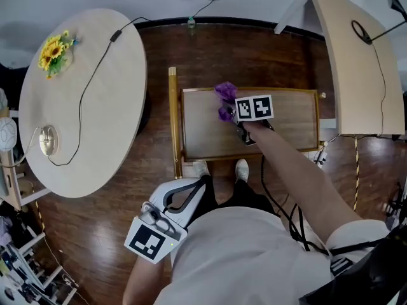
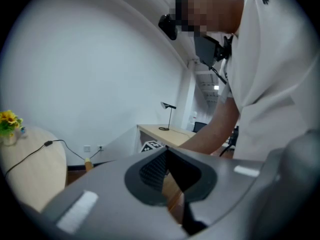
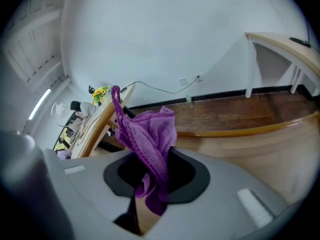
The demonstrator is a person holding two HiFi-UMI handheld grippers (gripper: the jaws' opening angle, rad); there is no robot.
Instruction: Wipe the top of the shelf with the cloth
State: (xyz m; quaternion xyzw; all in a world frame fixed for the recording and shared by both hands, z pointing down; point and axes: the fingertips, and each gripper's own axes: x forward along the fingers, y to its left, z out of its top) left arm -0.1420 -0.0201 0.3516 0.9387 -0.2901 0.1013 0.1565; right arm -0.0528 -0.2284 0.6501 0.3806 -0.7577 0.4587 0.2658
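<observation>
The shelf is a low wooden unit with a gold frame, straight ahead of me in the head view. My right gripper is over its top, left of middle, shut on a purple cloth that bunches beyond the jaws. In the right gripper view the cloth sticks up from between the shut jaws, with the shelf top beneath it. My left gripper hangs low by my body, away from the shelf; its jaws are shut with nothing between them.
A round pale table with a cable, a small lamp and yellow flowers stands at the left. A long desk with a lamp runs along the right. Dark wood floor surrounds the shelf. My feet are at its near edge.
</observation>
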